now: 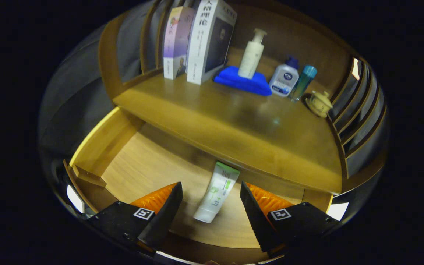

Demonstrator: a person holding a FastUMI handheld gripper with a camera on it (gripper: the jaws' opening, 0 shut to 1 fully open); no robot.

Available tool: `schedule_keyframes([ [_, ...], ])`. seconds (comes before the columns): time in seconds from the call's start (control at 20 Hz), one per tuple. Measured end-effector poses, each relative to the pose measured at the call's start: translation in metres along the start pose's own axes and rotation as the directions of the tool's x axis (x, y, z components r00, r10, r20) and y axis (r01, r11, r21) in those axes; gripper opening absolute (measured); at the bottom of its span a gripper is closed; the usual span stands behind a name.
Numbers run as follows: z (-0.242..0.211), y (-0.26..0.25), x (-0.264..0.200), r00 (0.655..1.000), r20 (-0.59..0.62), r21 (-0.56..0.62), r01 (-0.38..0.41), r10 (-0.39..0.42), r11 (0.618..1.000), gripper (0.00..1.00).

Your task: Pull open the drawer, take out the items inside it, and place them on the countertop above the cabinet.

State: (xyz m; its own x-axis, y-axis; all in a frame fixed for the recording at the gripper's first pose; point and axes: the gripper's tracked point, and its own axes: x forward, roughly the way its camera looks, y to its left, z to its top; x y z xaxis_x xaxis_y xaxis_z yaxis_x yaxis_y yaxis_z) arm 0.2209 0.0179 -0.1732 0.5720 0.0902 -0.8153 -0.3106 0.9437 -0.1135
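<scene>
1. The gripper hangs over the pulled-out drawer, its two fingers spread wide and holding nothing.
2. Between the fingers, touching neither, lies a white tube with green print flat on the drawer floor. Its cap end points toward the near side, and its far end sits right at the front edge of the countertop above.
3. The drawer floor around the tube is pale wood. The left wall of the drawer runs away toward the cabinet, with a small wooden block at its near left corner.
4. Beyond the drawer and above it spreads the glossy brown countertop, which overhangs the drawer's far part.
5. At the far side of the countertop, from left to right: two upright books standing side by side; a folded blue cloth; a white pump bottle standing on that cloth; a squat white bottle with a blue cap just right of the cloth; and a slim teal bottle close beside it.
6. Farther right, near the slatted side rail, sits a small cream lidded cup, apart from the bottles.
7. A matching slatted rail rises on the left, behind the books.
</scene>
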Motion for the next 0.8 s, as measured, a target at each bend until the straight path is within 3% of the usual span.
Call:
schedule_keyframes([
  [0.35,-0.031,0.003,0.038,0.972,-0.226,0.047,-0.047,0.057,0.998,0.98],
  [0.6,-0.049,0.003,0.055,0.946,-0.319,0.037,-0.048,0.057,0.998,0.98],
  [0.75,-0.051,0.004,0.062,0.938,-0.336,0.067,-0.060,0.079,0.996,0.87],
  [0.8,-0.053,0.005,0.062,0.935,-0.344,0.073,-0.065,0.087,0.995,0.76],
])
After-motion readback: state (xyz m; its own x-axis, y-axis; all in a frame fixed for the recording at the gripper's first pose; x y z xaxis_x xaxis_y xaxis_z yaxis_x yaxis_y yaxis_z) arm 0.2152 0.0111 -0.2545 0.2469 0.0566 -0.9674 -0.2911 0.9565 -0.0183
